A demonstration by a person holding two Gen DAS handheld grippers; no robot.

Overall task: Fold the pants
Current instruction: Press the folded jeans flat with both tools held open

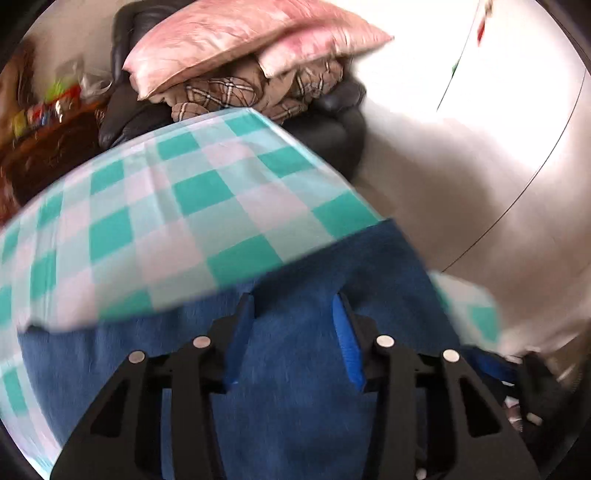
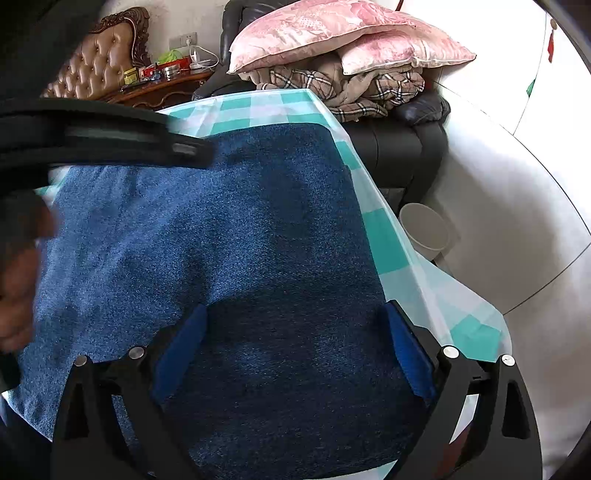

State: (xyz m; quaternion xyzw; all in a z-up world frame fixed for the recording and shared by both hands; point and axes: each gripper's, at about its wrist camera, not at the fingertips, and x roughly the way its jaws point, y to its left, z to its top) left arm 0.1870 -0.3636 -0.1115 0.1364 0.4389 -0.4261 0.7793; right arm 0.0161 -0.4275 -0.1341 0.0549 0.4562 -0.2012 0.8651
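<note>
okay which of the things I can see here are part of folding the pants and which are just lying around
Part of the job: blue denim pants; checked tablecloth under them; left hand-held gripper; right hand-held gripper.

Lying about: pink pillows; plaid blanket; white bucket; cluttered side table.

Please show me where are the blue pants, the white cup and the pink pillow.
blue pants (image 2: 229, 221): right wrist view, middle of the denim.
white cup (image 2: 424, 236): right wrist view, its side wall.
pink pillow (image 2: 317, 33): right wrist view, top face.

table (image 2: 388, 240): teal-white checked cloth | on it: blue denim pants (image 2: 229, 229), spread flat
</note>
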